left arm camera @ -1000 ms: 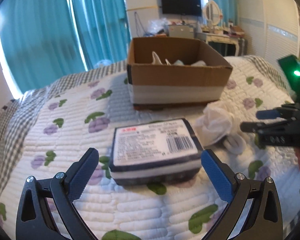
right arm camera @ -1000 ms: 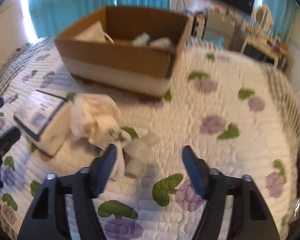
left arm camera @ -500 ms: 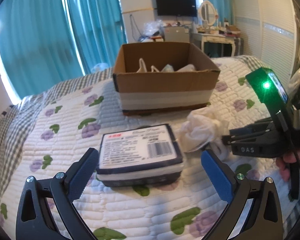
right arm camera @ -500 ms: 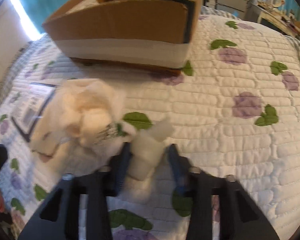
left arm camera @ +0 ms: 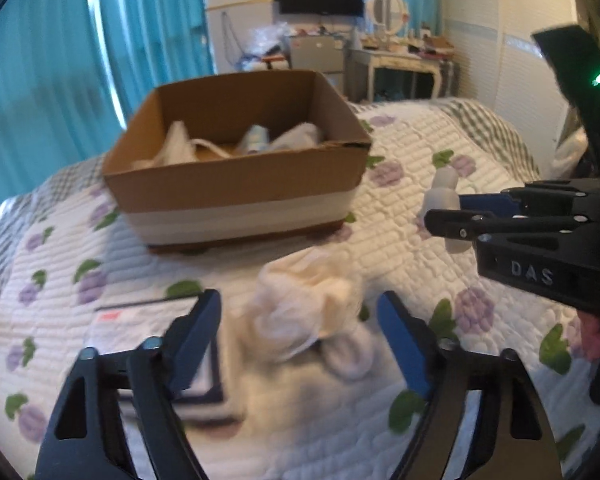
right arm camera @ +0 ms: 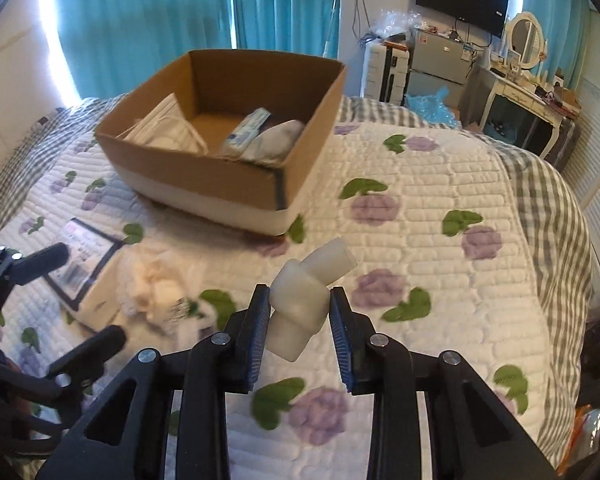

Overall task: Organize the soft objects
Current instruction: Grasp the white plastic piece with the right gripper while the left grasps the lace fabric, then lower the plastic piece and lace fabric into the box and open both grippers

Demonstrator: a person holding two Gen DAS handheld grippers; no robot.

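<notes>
**A:** Bedspread [right arm camera: 440, 184], quilted white with purple flowers and green leaves, lay under everything. What sat on it?

**B:** A cardboard box [right arm camera: 204, 168] stood open near the middle, holding a folded white cloth [right arm camera: 160, 128], a small blue-and-white packet [right arm camera: 247, 127] and a pale bundle [right arm camera: 276, 140]. Nearer to me lay a flat labelled package [right arm camera: 86, 254], and touching its edge a crumpled cream cloth [left arm camera: 304, 312].

**A:** And your grippers?

**B:** My left gripper [left arm camera: 300, 332] hung spread wide, its blue pads either side of the cream cloth; whether they touched it I couldn't tell, the view was blurred. My right gripper [right arm camera: 300, 316] was clamped on a small white rolled piece [right arm camera: 304, 296], lifted clear of the bedspread, in front of the box's near corner.
</notes>
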